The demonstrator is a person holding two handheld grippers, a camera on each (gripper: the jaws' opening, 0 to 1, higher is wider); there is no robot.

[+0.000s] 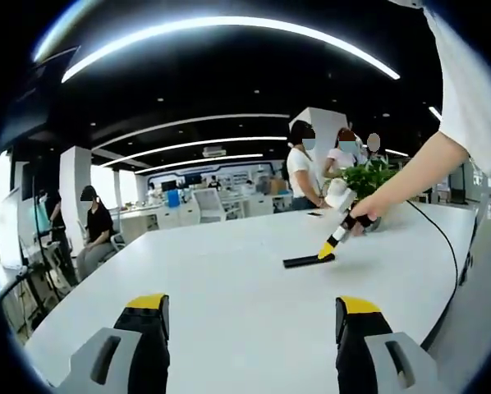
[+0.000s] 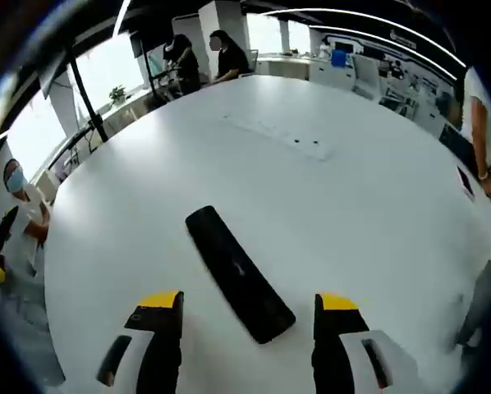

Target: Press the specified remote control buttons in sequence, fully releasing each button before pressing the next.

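A black remote control (image 2: 239,273) lies flat on the white table (image 2: 352,213), slanting from upper left to lower right. My right gripper (image 2: 250,300) hangs just above its near end, jaws open, one on each side of it. In the left gripper view the same remote (image 1: 309,260) is a thin dark bar in the middle of the table (image 1: 229,287). There a person's hand holds the right gripper (image 1: 336,240) with its yellow tips down at the remote's right end. My left gripper (image 1: 252,305) is open over bare table, well short of the remote.
A potted plant (image 1: 367,179) stands behind the remote, and a black cable (image 1: 452,254) runs along the table's right side. Several people stand or sit beyond the far edge. A flush panel (image 2: 270,135) sits mid-table. A masked person (image 2: 16,205) is beside the table.
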